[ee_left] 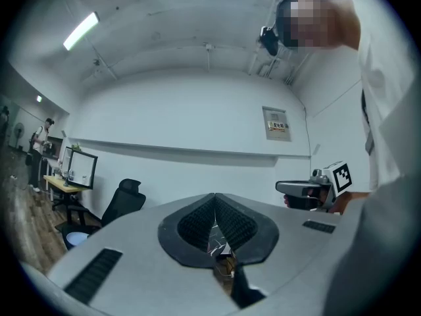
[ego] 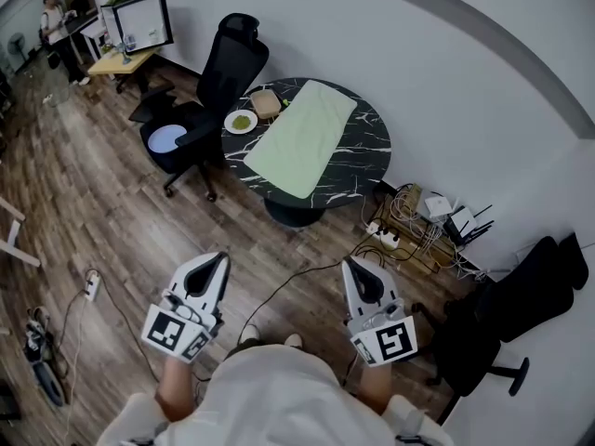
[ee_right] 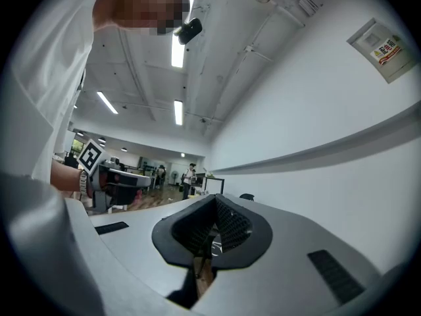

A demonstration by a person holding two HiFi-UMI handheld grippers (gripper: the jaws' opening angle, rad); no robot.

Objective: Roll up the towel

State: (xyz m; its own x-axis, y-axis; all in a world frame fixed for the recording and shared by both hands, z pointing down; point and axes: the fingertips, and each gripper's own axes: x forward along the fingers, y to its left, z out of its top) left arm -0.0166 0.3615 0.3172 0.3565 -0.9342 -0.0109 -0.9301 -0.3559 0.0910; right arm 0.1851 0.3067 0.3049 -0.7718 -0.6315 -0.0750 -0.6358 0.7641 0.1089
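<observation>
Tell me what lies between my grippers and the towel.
Head view: wood floor crossed by a black cable, then the marble table's near edge, which bears the towel.

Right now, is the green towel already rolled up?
No, the green towel lies spread out flat across the round black table, with no rolled part showing.

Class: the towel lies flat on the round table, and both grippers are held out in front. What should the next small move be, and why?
Probably step up to the table and bring the left gripper and right gripper to the near end of the towel. The towel lies flat and unrolled, and both grippers are shut, empty and well short of it.
</observation>
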